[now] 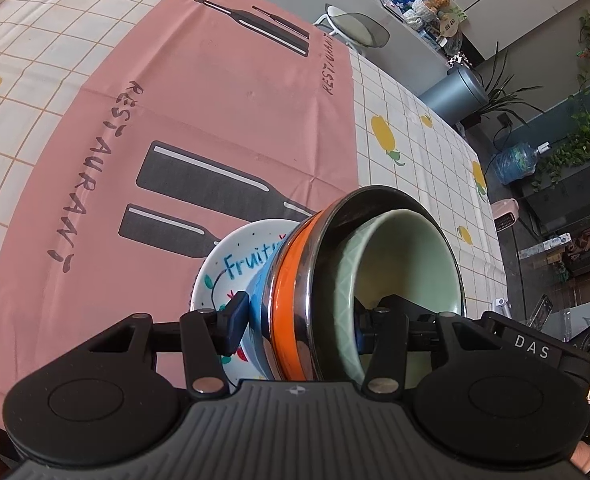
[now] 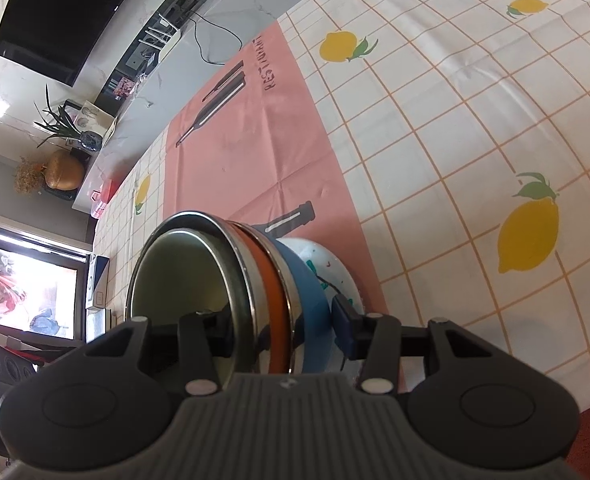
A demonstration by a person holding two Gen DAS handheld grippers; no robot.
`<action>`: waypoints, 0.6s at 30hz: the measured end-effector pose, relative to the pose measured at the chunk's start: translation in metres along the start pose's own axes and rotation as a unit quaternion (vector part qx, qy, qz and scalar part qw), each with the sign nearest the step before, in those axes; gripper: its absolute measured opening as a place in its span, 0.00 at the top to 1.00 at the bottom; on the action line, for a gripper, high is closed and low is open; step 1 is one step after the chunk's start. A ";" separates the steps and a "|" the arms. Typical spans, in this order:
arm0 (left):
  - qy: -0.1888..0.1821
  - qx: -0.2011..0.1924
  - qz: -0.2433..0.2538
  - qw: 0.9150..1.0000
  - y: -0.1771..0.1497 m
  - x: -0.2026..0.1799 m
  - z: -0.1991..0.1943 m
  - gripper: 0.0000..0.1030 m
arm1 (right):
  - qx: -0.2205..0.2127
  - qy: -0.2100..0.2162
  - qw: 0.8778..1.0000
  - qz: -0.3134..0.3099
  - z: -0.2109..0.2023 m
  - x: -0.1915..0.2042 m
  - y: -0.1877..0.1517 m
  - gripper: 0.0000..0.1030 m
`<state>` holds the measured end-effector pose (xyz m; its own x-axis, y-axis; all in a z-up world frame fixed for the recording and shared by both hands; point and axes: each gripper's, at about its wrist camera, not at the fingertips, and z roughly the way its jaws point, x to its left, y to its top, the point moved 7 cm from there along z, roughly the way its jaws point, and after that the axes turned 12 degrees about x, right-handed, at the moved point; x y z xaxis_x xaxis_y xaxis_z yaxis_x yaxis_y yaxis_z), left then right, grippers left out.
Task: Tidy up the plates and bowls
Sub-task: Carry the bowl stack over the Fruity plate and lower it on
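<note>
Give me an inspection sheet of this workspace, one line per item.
Surface: white lemon-print tablecloth under a pink mat printed with dark bottles.
Job's things: pale green ceramic bowl nested in orange-banded steel bowl and blue bowl, stacked on white painted plate.
Clutter: nothing seen on the mat beyond the stack.
Grippers: left claw and right claw both clamp the stack's walls, one finger inside, one outside.
Cables: black cable near the table's far edge.
Surroundings: potted plants, water jug, dark screen.
</note>
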<state>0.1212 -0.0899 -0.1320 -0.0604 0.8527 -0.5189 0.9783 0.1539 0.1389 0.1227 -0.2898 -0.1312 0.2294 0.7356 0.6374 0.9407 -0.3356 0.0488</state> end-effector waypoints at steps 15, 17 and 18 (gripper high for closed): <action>0.001 0.004 -0.002 1.000 0.005 0.001 -0.003 0.47 | -0.003 0.000 1.000 -0.005 0.001 0.006 0.003 0.55; 0.001 0.006 0.000 1.000 0.005 0.001 -0.002 0.47 | -0.002 -0.001 1.000 -0.003 0.000 0.005 0.002 0.55; 0.000 0.007 0.000 1.000 0.004 0.001 -0.001 0.47 | -0.003 -0.002 1.000 -0.003 0.000 0.004 0.002 0.55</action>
<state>0.1252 -0.0881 -0.1311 -0.0604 0.8531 -0.5183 0.9809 0.1468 0.1273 0.1255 -0.2869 -0.1286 0.2240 0.7402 0.6340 0.9409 -0.3338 0.0573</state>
